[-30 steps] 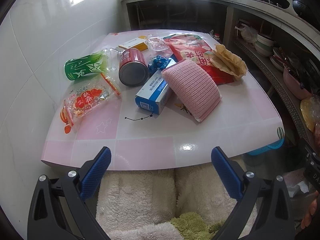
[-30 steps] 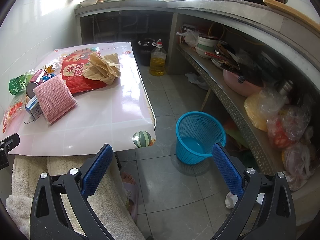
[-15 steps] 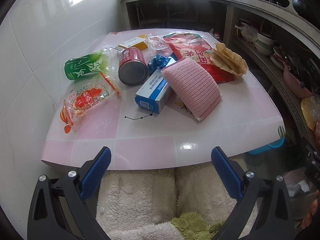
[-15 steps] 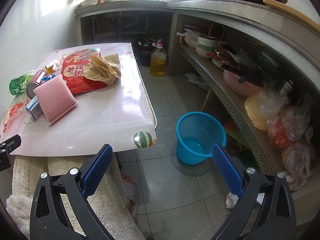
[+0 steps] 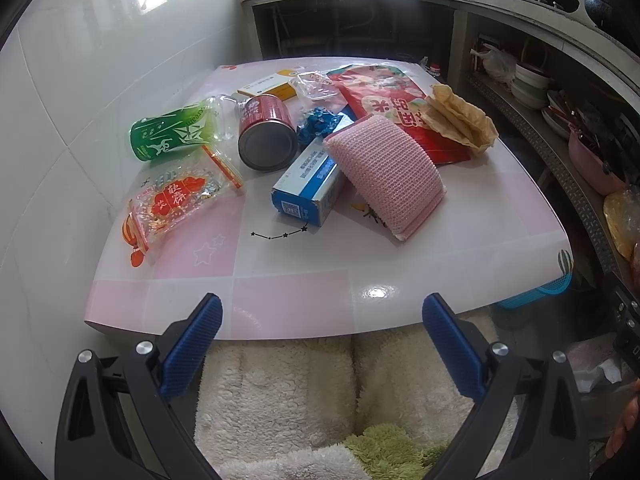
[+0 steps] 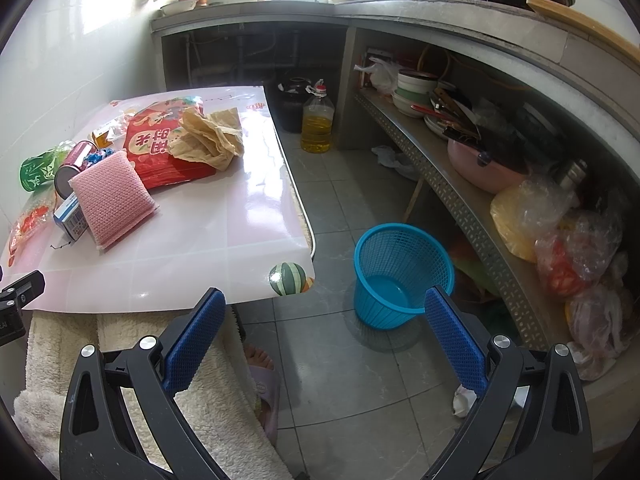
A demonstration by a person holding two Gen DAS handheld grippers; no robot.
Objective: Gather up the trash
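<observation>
Trash lies on the pink table (image 5: 304, 296): a green bottle (image 5: 172, 136), a red can (image 5: 266, 132) on its side, a clear snack bag (image 5: 176, 204), a blue-white box (image 5: 308, 188), a pink scrub pad (image 5: 386, 168), a red bag (image 5: 394, 108), crumpled brown paper (image 5: 460, 120) and a blue wrapper (image 5: 316, 124). My left gripper (image 5: 322, 338) hangs open in front of the table's near edge, holding nothing. A blue mesh bin (image 6: 402, 272) stands on the floor right of the table (image 6: 224, 236). My right gripper (image 6: 324, 338) is open and empty, above the floor between table and bin.
A fluffy white cover (image 5: 280, 392) lies below the table's near edge. A low shelf (image 6: 460, 196) with bowls, a pink basin and plastic bags runs along the right. An oil bottle (image 6: 317, 120) stands on the floor behind the table. A slippered foot (image 6: 262, 376) shows below.
</observation>
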